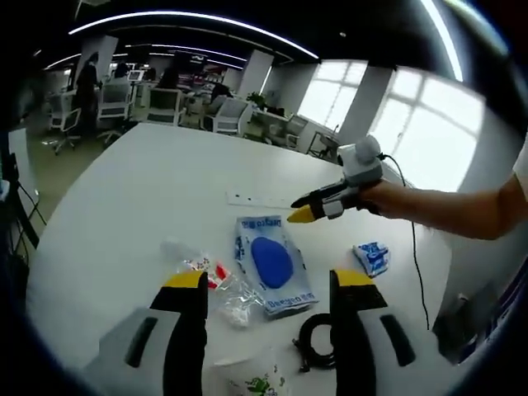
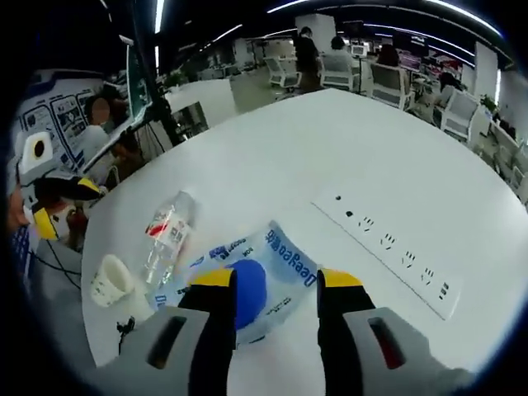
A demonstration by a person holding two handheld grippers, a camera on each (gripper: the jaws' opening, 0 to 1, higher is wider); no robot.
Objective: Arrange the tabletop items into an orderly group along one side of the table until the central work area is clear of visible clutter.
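Observation:
A blue-and-white packet (image 1: 272, 262) lies flat on the white table (image 1: 165, 181), just ahead of my open left gripper (image 1: 268, 285). Beside it on the left is a crushed clear bottle (image 1: 206, 276) with a red label. My right gripper (image 1: 301, 216), held by a hand, comes in from the right over the packet's far end. In the right gripper view, the open right gripper (image 2: 276, 280) hovers above the packet (image 2: 280, 256), with nothing between its jaws. The bottle (image 2: 169, 227) lies to the packet's left. The left gripper (image 2: 62, 206) shows at the far left.
A white power strip (image 2: 388, 243) (image 1: 256, 200) lies beyond the packet. A paper cup (image 2: 111, 285), a black cable coil (image 1: 318, 342) and a small blue-white sachet (image 1: 373, 257) lie near the table's edge. Office chairs and desks stand farther back.

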